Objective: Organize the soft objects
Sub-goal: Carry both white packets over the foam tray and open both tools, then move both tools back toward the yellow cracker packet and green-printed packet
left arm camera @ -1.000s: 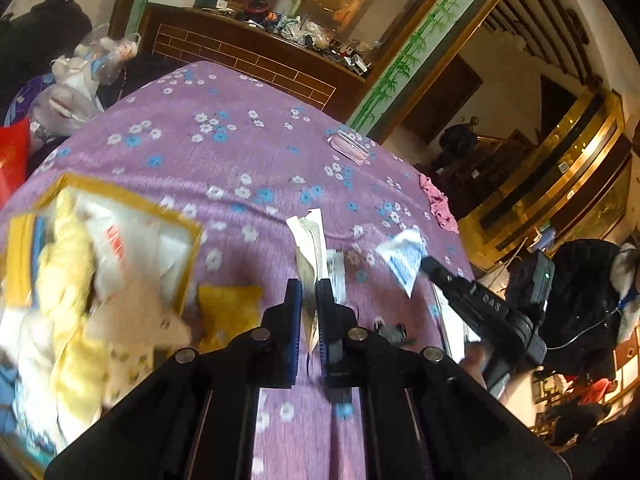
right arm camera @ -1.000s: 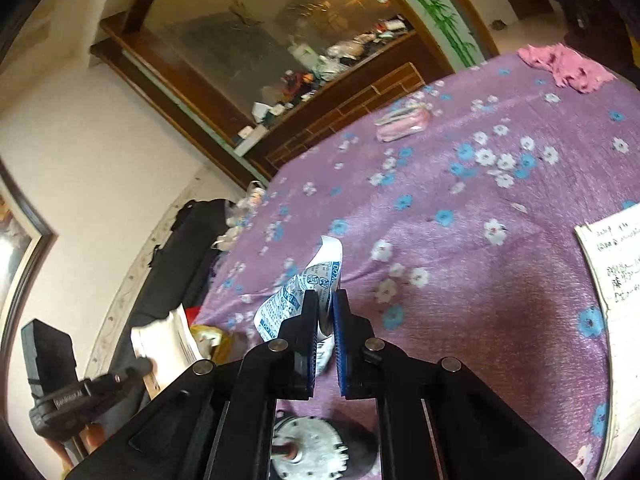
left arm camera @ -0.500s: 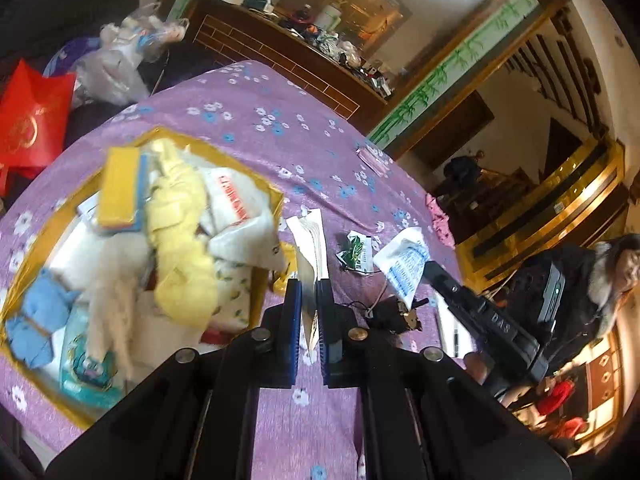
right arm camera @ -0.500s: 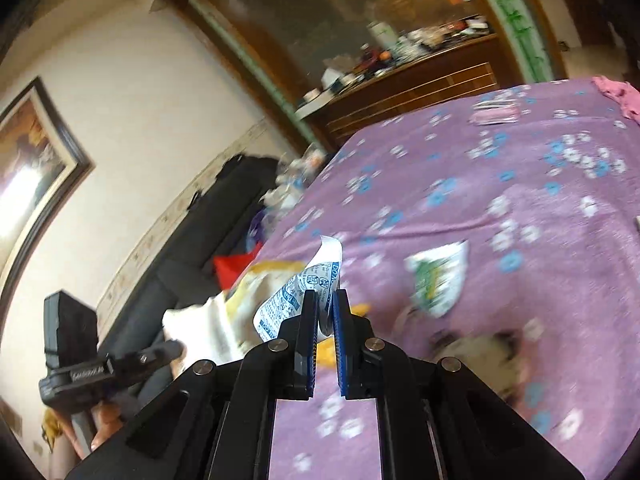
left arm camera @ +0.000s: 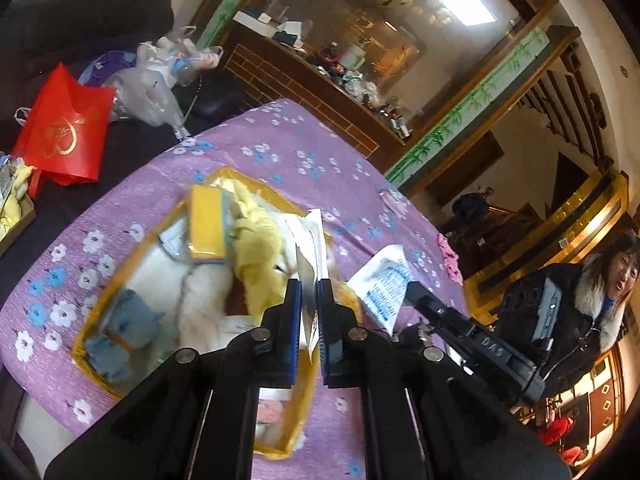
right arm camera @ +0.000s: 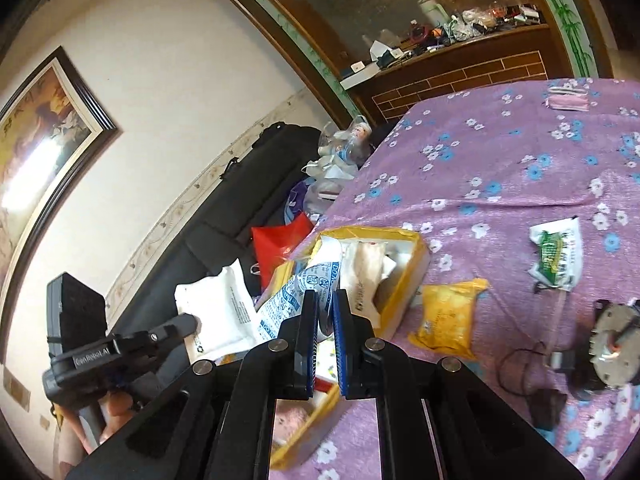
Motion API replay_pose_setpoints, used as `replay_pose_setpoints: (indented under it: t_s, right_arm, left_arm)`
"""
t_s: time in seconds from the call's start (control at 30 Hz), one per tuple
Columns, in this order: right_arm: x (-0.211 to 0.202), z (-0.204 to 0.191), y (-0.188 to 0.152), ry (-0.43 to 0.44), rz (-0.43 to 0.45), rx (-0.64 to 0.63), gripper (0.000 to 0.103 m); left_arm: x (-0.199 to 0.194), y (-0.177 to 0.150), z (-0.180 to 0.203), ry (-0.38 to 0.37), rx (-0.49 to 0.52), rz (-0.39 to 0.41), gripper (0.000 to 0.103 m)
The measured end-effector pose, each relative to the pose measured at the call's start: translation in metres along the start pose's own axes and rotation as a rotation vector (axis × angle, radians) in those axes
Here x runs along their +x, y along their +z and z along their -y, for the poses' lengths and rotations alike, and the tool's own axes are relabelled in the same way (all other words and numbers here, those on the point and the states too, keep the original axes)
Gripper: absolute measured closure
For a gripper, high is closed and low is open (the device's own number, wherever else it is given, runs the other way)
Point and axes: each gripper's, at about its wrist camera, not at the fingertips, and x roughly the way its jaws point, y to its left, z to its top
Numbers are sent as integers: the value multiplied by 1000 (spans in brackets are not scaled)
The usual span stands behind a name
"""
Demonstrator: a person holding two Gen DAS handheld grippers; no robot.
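Upright white sachet (left arm camera: 311, 252) in left tongs (left arm camera: 308, 300)

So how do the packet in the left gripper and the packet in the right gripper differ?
The left gripper pinches a plain white packet with small black print; the right gripper pinches a white packet with blue print. The white packet looks flat and squarish, while the blue-printed one is narrower and crumpled. Both are soft pouches held over the yellow box.
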Motion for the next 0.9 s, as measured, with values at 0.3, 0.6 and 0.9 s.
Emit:
replay_pose_setpoints:
  t_s: [0.3,0.6,0.9]
  right_arm:
    - [56,-49,9,-78,-20,-77,95]
    - [73,-61,1,-28,-17,-136,39]
    - [-11,-16,10,15,46,-93,30]
  left_arm:
    - [24,-13,-44,71,-51,-81,97]
    - [34,-25,-41,146,32,-126,64]
    - [15,-38,-11,340,168,116,33]
